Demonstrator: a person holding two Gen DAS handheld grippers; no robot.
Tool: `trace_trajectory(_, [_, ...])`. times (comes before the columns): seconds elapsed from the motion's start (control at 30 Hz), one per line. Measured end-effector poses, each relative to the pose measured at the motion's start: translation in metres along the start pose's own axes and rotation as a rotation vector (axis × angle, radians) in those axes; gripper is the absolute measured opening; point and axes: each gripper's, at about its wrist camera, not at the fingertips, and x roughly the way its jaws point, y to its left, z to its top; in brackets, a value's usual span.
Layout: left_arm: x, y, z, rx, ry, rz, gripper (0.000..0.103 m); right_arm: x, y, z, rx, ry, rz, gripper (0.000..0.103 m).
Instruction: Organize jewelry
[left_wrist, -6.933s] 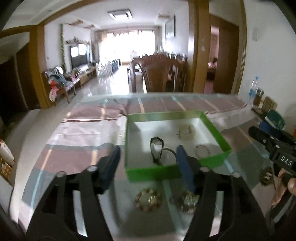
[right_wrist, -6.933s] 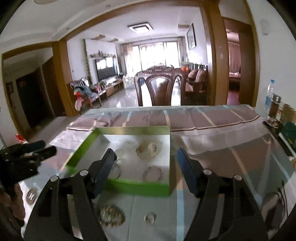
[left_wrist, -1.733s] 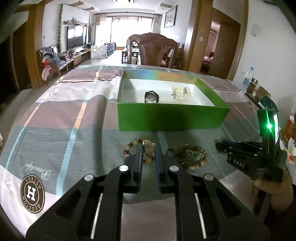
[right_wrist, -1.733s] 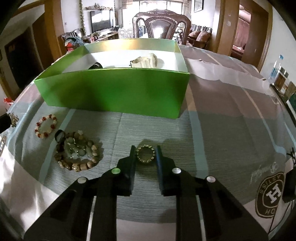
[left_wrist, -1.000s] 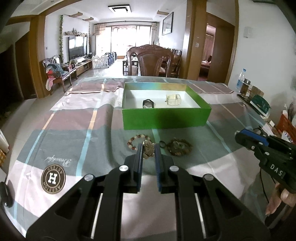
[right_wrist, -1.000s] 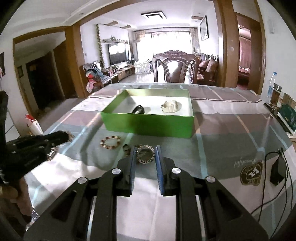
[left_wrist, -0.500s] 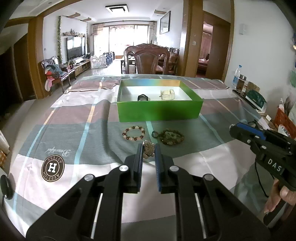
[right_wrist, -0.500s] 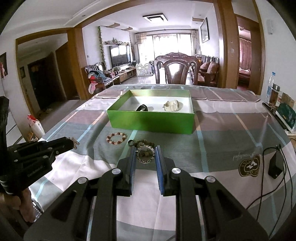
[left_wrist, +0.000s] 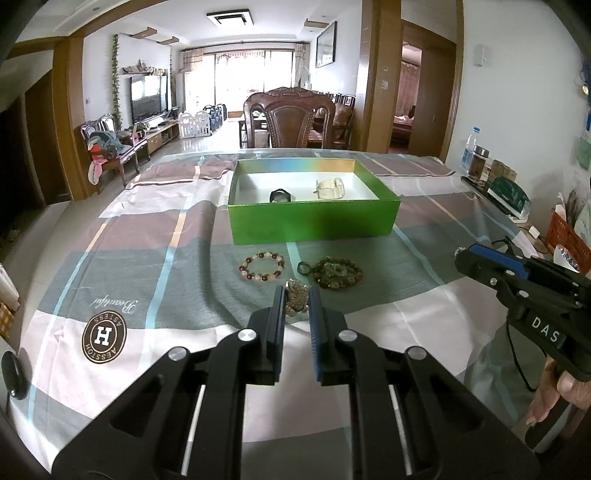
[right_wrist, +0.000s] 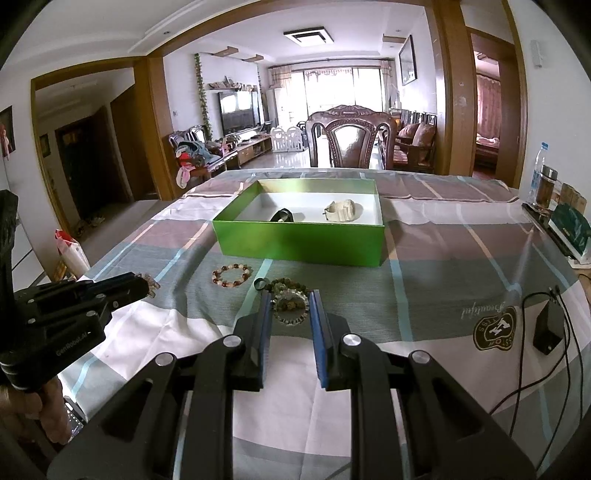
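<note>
The left hand-held gripper (left_wrist: 296, 299) is clamped on a pale beaded bracelet (left_wrist: 295, 296), lower centre of the left wrist view, above the checked tablecloth (left_wrist: 122, 258) on the worktop. The right hand-held gripper (right_wrist: 290, 309) is clamped on a ring-shaped bracelet with pale segments (right_wrist: 290, 308), lower centre of the right wrist view.

On the tablecloth, mid-frame in the left wrist view, lie a red-and-white bead bracelet (left_wrist: 262, 266), a small dark ring (left_wrist: 303, 268) and a greenish bead bracelet (left_wrist: 337, 273); the ring lies just beside the greenish bracelet.

The green box (left_wrist: 314, 221) stands beyond them, upper centre. It contains a black watch (left_wrist: 280, 195) at left and a white watch (left_wrist: 330, 189) at right, apart from each other.
</note>
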Motion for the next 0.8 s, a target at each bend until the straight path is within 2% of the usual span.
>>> trace_trajectory(0.4, [0.007,0.0,0.009,0.003,0.011,-0.011,0.012,0.007,-0.003,0.005,-0.006,0.007,-0.001,0.021])
trace_trajectory(0.5, [0.009,0.004,0.029,-0.005,0.001,-0.032,0.013,0.007,-0.004,0.023,-0.018,-0.019,0.002,0.021])
trace_trajectory(0.57, [0.014,0.008,0.054,-0.009,-0.014,-0.042,0.013,0.011,-0.008,0.037,-0.019,-0.029,0.006,0.021])
trace_trajectory(0.8, [0.059,0.01,0.116,0.017,0.002,-0.018,0.013,0.058,-0.037,0.1,0.028,-0.031,0.036,0.021])
